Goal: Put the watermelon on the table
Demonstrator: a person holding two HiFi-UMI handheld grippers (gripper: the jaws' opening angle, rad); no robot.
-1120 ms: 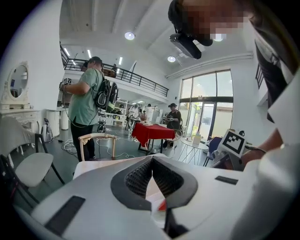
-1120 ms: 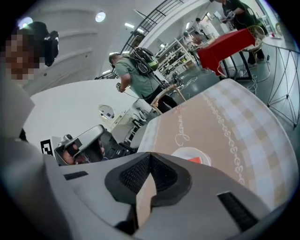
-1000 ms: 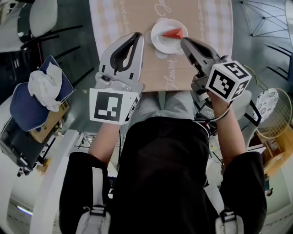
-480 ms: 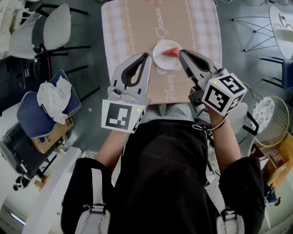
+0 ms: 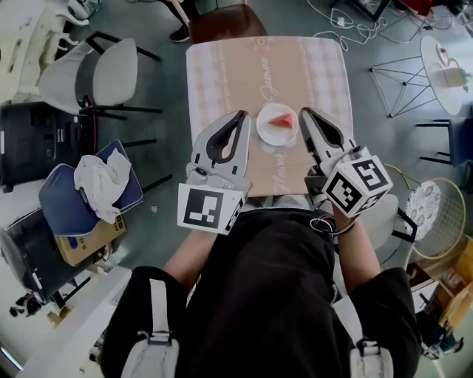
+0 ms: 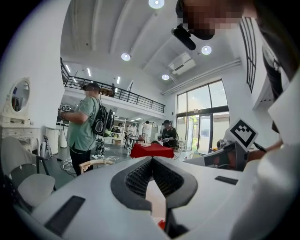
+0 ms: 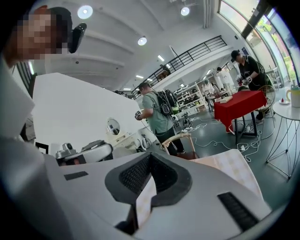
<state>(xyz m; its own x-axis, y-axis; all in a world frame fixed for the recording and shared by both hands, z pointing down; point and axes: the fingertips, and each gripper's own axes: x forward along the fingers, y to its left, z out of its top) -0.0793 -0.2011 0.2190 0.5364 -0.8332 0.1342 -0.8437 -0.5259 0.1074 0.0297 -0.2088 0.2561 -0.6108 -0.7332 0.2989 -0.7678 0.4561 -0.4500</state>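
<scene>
Watermelon (image 5: 281,120): a red wedge lying on a small white plate (image 5: 261,129). The plate sits on the table (image 5: 222,74), just above the middle of the head view and near the table's lower edge. The table carries a beige cloth with checked borders.

Position relative to tools: the wedge and plate lie between the two gripper tips. Neither gripper touches them.
- Left gripper (image 5: 242,116): its tip is just beside the plate's left rim. In the left gripper view the jaws are pressed together at the tip and nothing is clamped between them.
- Right gripper (image 5: 304,113): its tip is just beside the plate's right rim. In the right gripper view the jaws are clenched tip to tip and empty; only tablecloth shows through the gap behind the pads.

Surroundings:
- A brown chair (image 5: 228,18) stands at the table's far end, at the top of the frame.
- A grey-and-white chair (image 5: 92,74) is at upper left.
- A blue cushion (image 5: 63,196) with a crumpled white cloth (image 5: 100,184) on it is at mid left.
- A round white side table (image 5: 443,55) is at upper right.
- Both gripper views show a person in a green shirt (image 6: 82,124) wearing a backpack, standing well beyond the table.
</scene>
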